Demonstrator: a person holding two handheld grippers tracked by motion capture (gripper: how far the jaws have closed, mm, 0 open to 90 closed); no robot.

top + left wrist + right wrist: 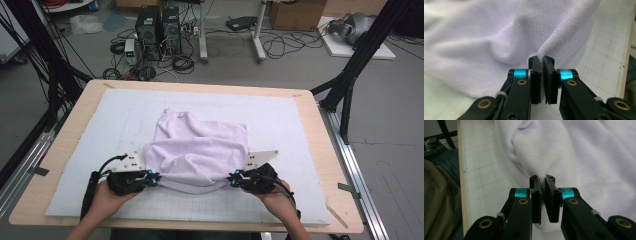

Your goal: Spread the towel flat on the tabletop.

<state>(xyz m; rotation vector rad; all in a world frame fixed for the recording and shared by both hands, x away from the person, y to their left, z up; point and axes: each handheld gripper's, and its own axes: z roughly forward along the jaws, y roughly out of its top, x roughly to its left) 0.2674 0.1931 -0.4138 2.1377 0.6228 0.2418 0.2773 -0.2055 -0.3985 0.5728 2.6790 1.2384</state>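
Looks like the fold's only just getting going: left claw (156,179) and right claw (232,179) each pinch the white cloth's (200,150) near edge, still rumpled mid-bench (60,150).

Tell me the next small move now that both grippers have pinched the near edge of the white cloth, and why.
Probably lift both ends together and carry them toward the far edge. The left gripper and right gripper are each shut on a fold of the white cloth, which lies rumpled and part-folded on the grid mat; an even lift should keep the edge straight.
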